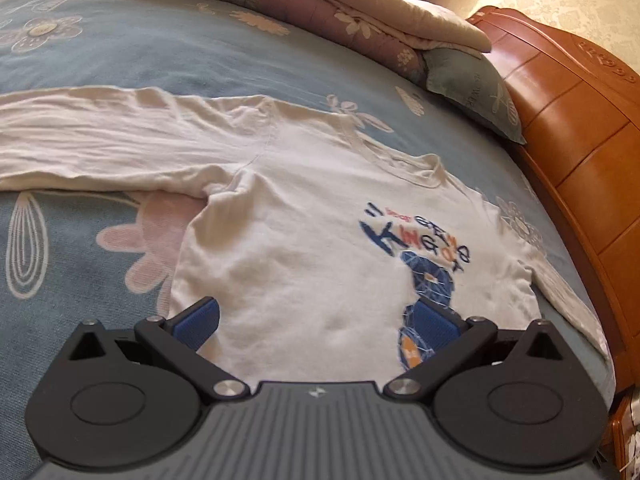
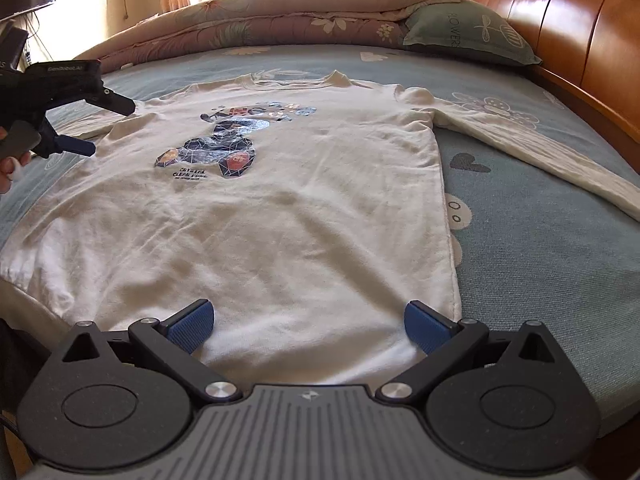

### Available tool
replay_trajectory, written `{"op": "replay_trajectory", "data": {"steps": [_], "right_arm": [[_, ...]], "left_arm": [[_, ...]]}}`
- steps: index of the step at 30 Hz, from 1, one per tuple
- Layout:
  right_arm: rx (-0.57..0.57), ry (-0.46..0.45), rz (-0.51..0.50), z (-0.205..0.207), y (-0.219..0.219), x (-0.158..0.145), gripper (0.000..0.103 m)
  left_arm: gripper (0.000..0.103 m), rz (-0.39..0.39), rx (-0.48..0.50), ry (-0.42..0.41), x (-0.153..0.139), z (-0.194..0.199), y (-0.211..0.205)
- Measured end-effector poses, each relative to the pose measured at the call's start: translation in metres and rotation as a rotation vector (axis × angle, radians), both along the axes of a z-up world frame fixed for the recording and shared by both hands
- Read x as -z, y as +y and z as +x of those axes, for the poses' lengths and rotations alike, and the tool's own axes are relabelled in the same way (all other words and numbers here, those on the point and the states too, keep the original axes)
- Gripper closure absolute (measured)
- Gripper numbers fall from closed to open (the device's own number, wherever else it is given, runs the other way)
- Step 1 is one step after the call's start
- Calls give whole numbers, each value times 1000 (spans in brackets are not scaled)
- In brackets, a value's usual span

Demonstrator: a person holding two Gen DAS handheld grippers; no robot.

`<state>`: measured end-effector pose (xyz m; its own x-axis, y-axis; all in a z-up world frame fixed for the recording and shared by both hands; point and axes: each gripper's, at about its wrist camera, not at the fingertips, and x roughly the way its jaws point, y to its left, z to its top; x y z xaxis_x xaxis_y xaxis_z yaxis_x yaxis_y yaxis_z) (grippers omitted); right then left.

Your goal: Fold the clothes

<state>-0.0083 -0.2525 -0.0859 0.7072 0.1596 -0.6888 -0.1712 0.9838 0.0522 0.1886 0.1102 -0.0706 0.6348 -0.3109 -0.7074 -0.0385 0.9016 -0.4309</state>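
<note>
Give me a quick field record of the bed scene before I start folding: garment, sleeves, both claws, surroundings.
garment: white long-sleeved shirt, lying flat, print side up, unfolded
sleeves: both spread out to the sides; one sleeve runs toward the headboard side
print: blue and orange graphic on the chest
surface: blue flowered bedsheet
left claw: open, over the shirt body near the print, holding nothing
right claw: open, over the hem end, holding nothing
surroundings: rolled quilt, green pillow, wooden headboard
</note>
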Motion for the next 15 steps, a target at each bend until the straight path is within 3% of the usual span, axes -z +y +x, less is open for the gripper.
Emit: {"op": "replay_trajectory", "data": {"steps": [6, 15], "right_arm": [[4, -20, 87, -2, -12, -1, 0], [8, -28, 117, -1, -15, 0, 0]], "left_arm": [[1, -9, 67, 4, -15, -5, 3], [1, -20, 68, -21, -20, 92, -5]]}}
